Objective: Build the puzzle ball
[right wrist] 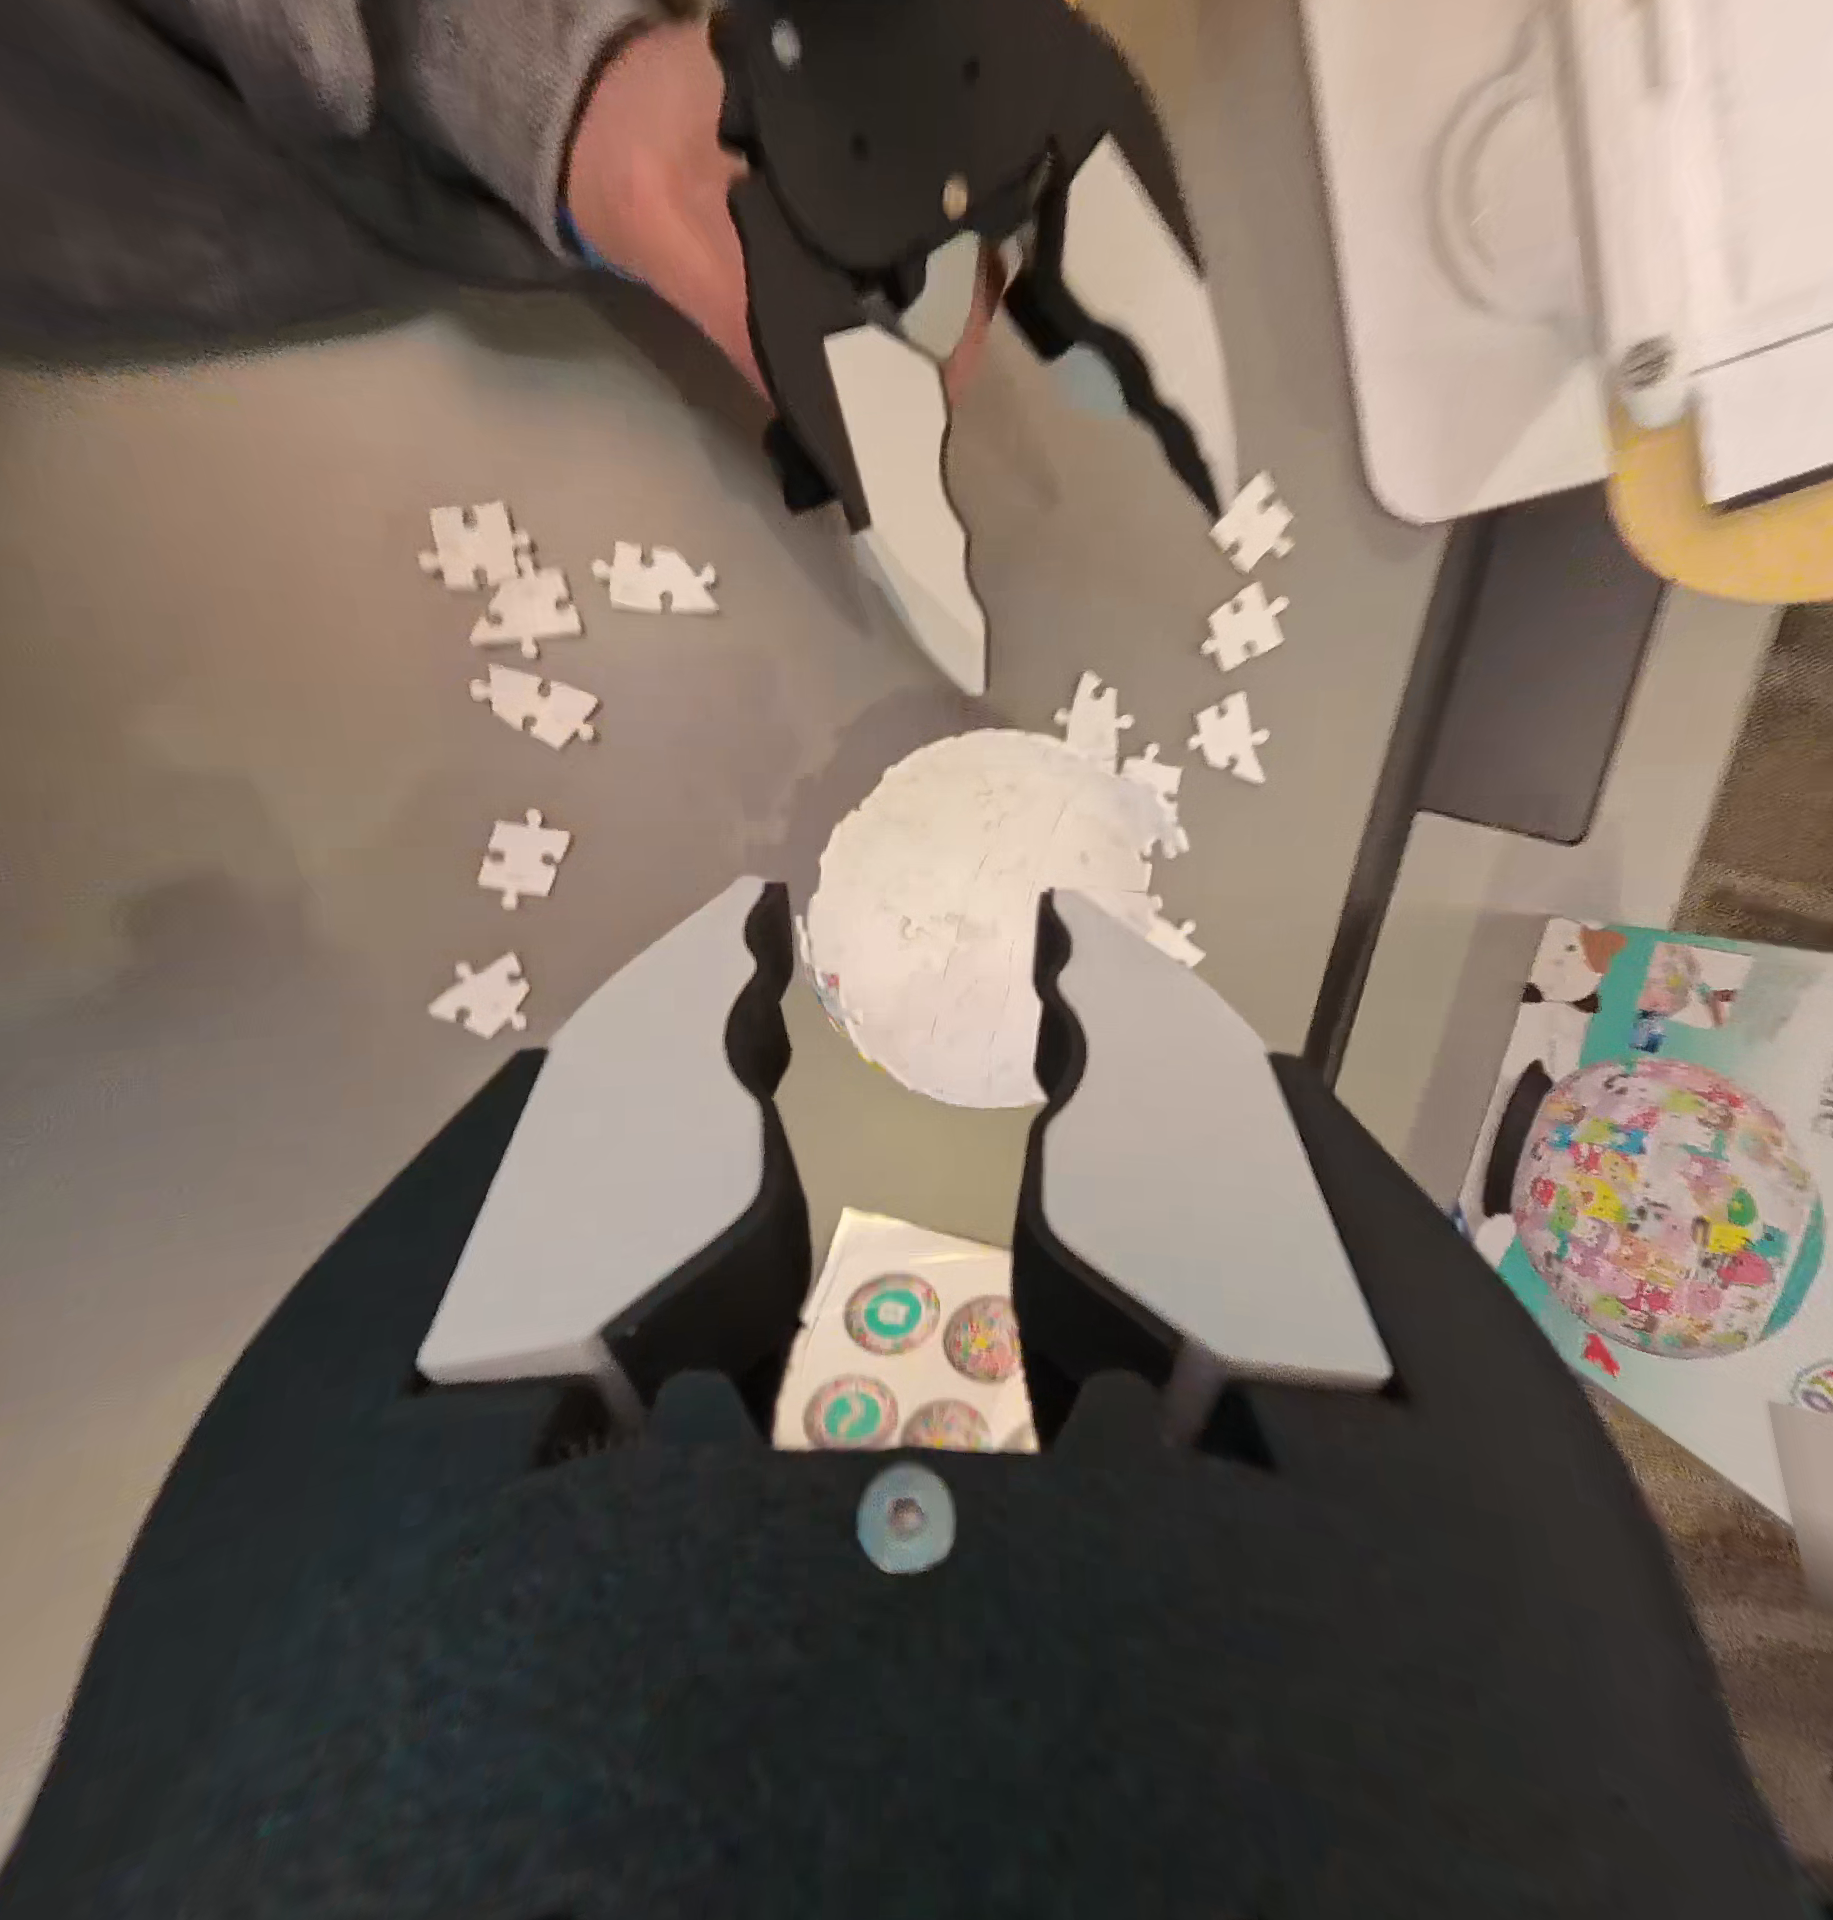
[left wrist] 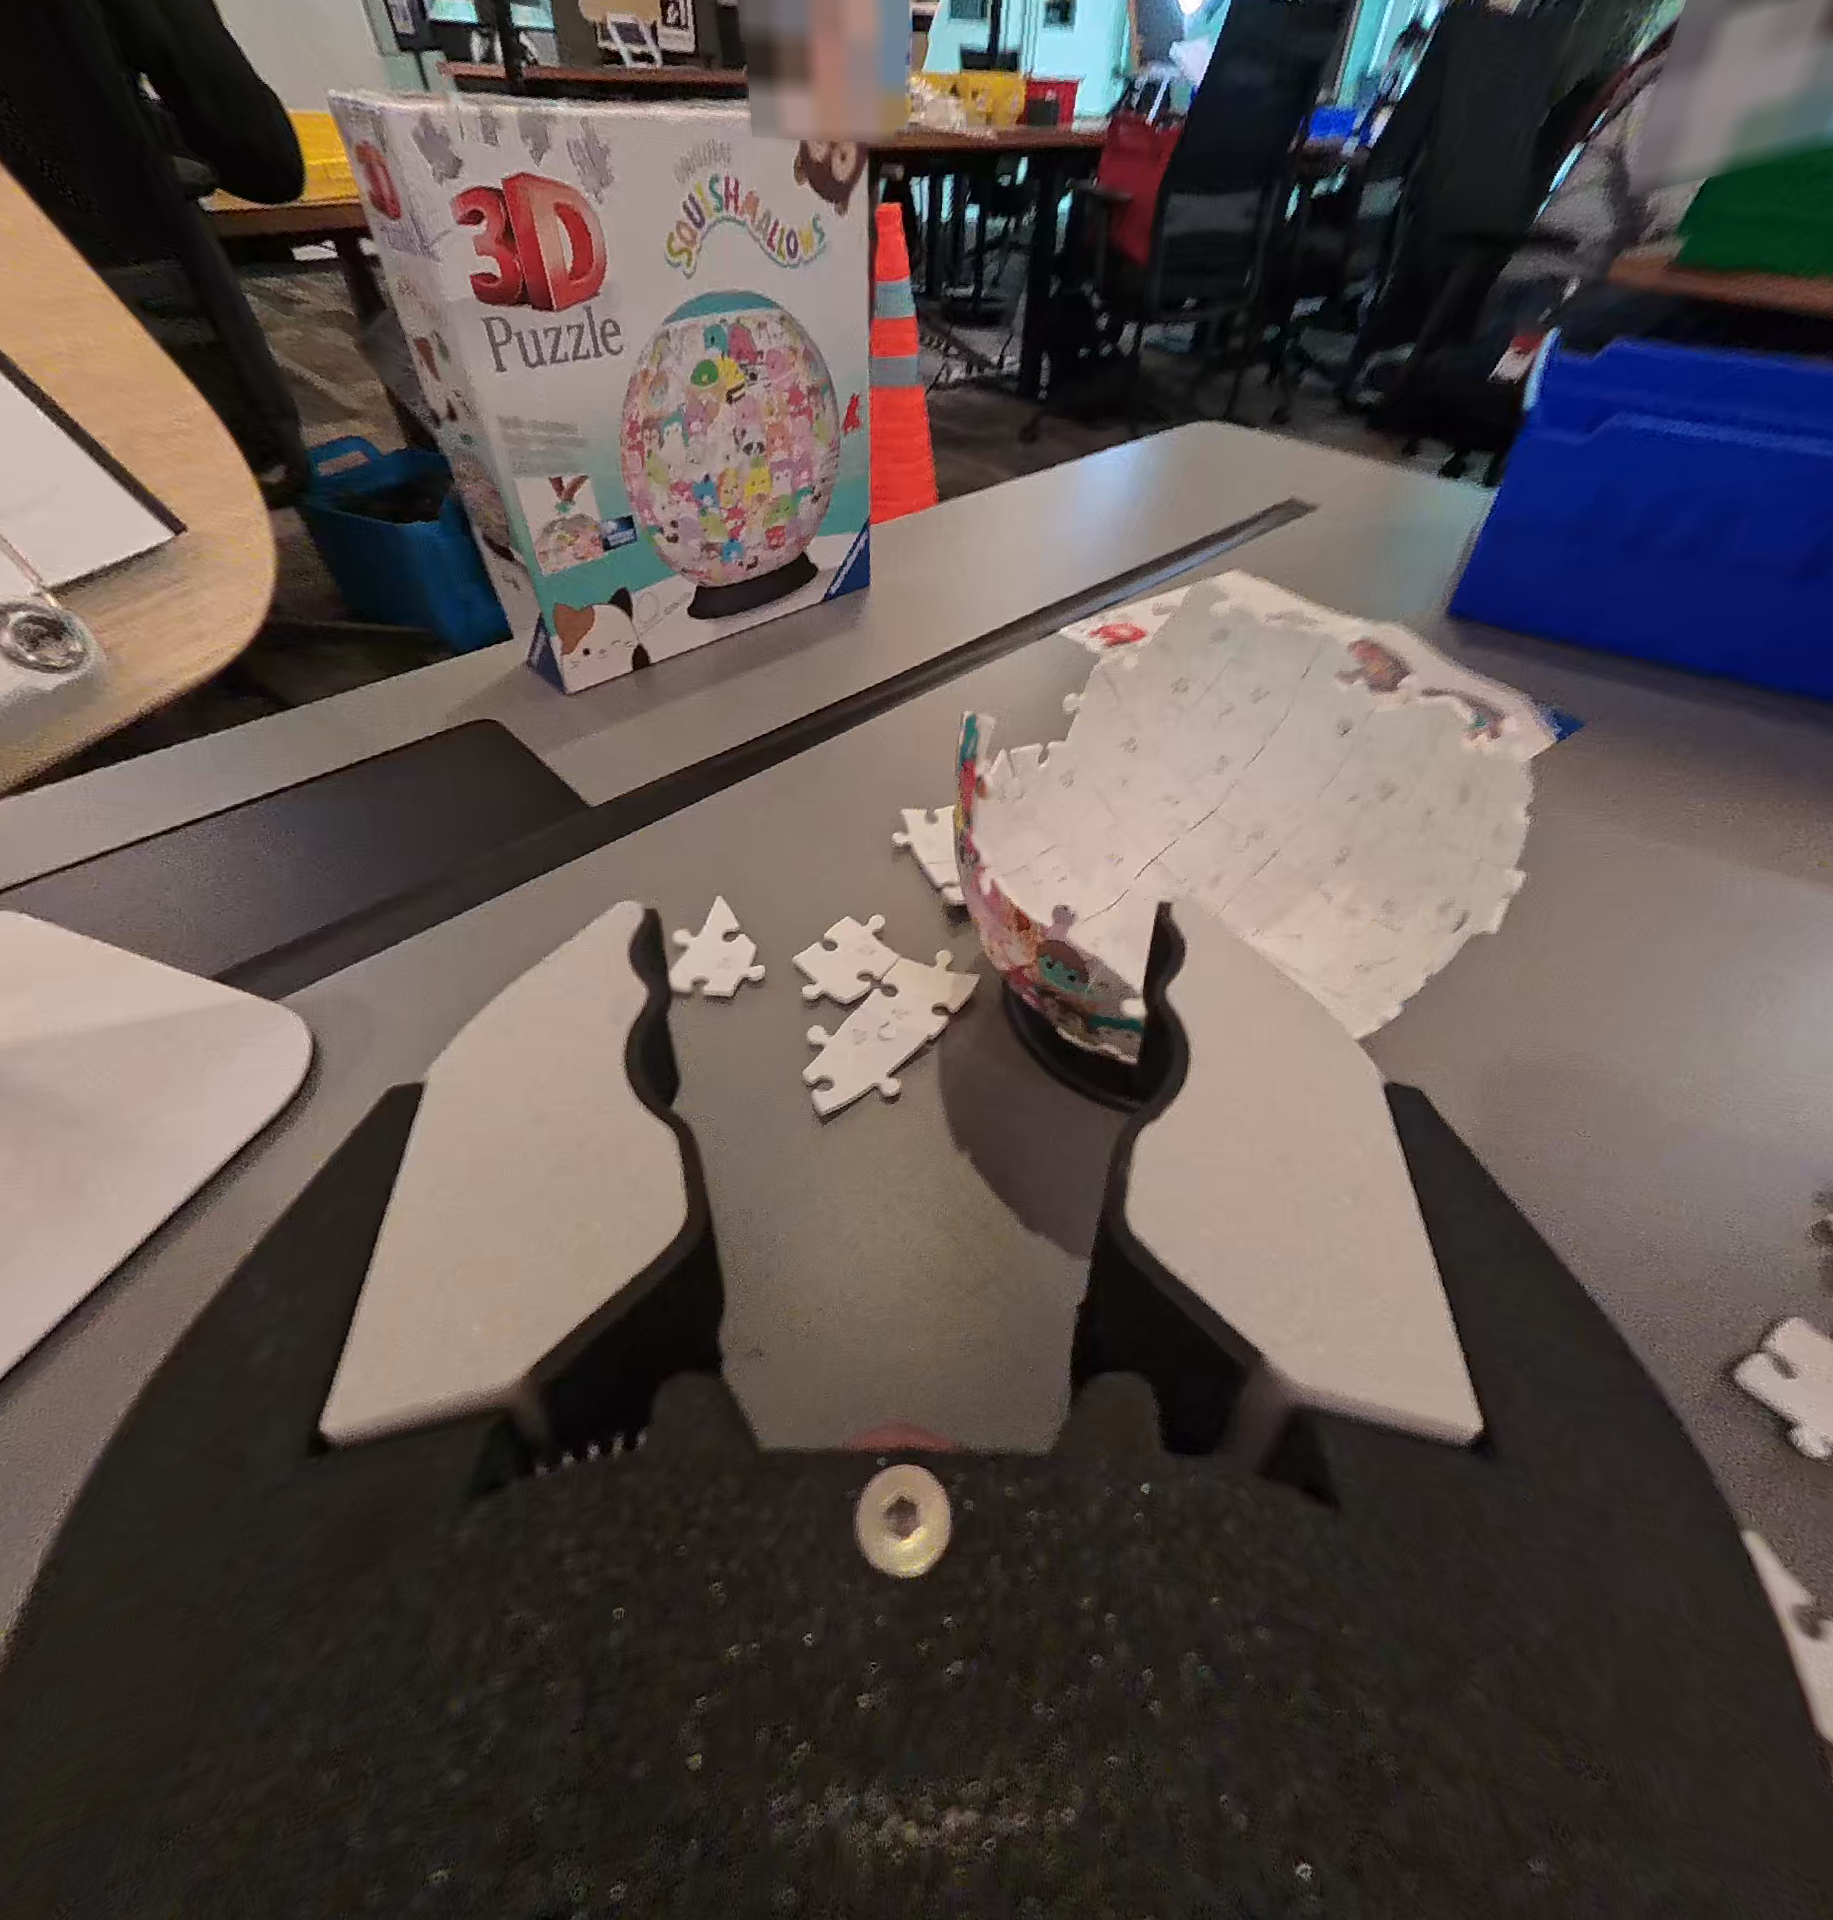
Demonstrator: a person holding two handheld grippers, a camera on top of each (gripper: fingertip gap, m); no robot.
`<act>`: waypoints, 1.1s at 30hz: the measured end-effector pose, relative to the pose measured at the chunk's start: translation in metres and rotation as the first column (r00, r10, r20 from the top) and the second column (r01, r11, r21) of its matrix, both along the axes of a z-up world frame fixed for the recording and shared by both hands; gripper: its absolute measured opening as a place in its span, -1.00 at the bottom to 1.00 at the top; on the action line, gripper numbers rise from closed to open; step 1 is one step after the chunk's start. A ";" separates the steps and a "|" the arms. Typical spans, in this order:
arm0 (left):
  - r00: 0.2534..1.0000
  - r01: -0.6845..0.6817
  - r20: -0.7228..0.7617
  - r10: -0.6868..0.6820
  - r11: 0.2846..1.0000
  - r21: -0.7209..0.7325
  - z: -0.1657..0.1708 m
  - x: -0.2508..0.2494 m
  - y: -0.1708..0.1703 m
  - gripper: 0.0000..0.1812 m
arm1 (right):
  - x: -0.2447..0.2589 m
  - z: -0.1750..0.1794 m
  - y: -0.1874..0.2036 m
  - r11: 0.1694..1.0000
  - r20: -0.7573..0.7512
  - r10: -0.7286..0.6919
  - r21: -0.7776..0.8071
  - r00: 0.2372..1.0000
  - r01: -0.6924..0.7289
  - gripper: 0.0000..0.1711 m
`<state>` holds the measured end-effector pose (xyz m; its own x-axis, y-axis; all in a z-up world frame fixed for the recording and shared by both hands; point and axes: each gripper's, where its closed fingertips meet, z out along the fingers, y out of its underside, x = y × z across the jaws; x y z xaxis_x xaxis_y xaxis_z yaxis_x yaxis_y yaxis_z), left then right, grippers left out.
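The half-built puzzle ball (left wrist: pixel 1244 821) is an open white shell with a printed outside, resting on a black stand (left wrist: pixel 1057 1055) on the grey table. My left gripper (left wrist: pixel 904 925) is open and empty, low over the table; its right fingertip is beside the shell's near rim. Loose white pieces (left wrist: pixel 870 1003) lie just ahead between its fingers. In the right wrist view my right gripper (right wrist: pixel 907 904) is open and empty, looking down on the shell (right wrist: pixel 943 894). The left gripper (right wrist: pixel 1099 592) shows beyond the shell, held by a hand (right wrist: pixel 663 218).
The puzzle box (left wrist: pixel 663 395) stands at the back, also in the right wrist view (right wrist: pixel 1660 1174). A blue bin (left wrist: pixel 1701 520) is at right. Loose pieces lie left (right wrist: pixel 517 623) and right (right wrist: pixel 1244 613) of the shell. A printed sheet (right wrist: pixel 912 1340) lies under my right gripper. A white device (right wrist: pixel 1494 229) is nearby.
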<state>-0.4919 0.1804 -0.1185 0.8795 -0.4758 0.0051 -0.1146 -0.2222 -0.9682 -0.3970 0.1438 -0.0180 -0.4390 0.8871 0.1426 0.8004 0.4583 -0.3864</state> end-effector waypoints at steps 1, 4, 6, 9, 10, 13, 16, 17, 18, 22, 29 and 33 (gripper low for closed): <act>1.000 -0.011 -0.023 0.011 1.000 0.007 0.000 -0.001 0.000 -0.05 | -0.002 -0.010 0.004 1.000 0.070 0.006 0.013 0.998 -0.007 -0.50; 1.000 0.007 0.003 -0.007 1.000 0.009 0.001 0.000 -0.001 -0.07 | 0.002 -0.052 0.019 0.999 0.273 0.034 0.021 0.961 -0.041 -0.48; 0.999 0.026 0.048 -0.026 1.000 0.001 0.003 -0.001 -0.002 -0.08 | 0.003 -0.078 0.027 0.998 0.357 0.066 -0.005 0.932 -0.069 -0.48; 0.997 0.026 0.077 -0.027 1.000 0.005 0.005 -0.008 -0.002 -0.09 | 0.002 -0.113 0.034 0.990 0.444 0.136 -0.038 0.886 -0.133 -0.50; 0.996 0.024 0.084 -0.024 1.000 0.000 0.003 -0.010 -0.001 -0.09 | 0.002 -0.123 0.038 0.984 0.470 0.172 -0.032 0.866 -0.178 -0.48; 0.992 0.041 0.122 -0.038 0.999 -0.022 0.001 -0.012 -0.001 -0.08 | -0.005 -0.140 0.036 0.956 0.476 0.283 -0.072 0.833 -0.284 -0.49; 0.991 0.042 0.129 -0.038 0.999 -0.030 -0.001 -0.014 -0.001 -0.07 | 0.003 -0.152 0.036 0.907 0.510 0.398 -0.094 0.762 -0.411 -0.50; 0.992 0.041 0.123 -0.036 0.999 -0.032 -0.001 -0.015 0.000 -0.07 | 0.006 -0.156 0.036 0.884 0.511 0.438 -0.098 0.739 -0.457 -0.51; 0.992 0.039 0.118 -0.034 0.999 -0.033 -0.002 -0.016 0.000 -0.08 | 0.008 -0.159 0.035 0.860 0.501 0.475 -0.090 0.723 -0.503 -0.52; 0.992 0.044 0.120 -0.038 0.998 -0.046 -0.006 -0.015 0.001 -0.08 | 0.007 -0.167 0.039 0.772 0.484 0.570 -0.039 0.664 -0.635 -0.52; 0.993 0.045 0.110 -0.038 0.997 -0.062 -0.010 -0.016 0.002 -0.08 | 0.007 -0.176 0.035 0.697 0.481 0.646 -0.054 0.593 -0.715 -0.58; 0.993 0.048 0.113 -0.041 0.997 -0.062 -0.010 -0.015 0.002 -0.08 | 0.004 -0.174 0.035 0.665 0.494 0.657 -0.024 0.569 -0.747 -0.58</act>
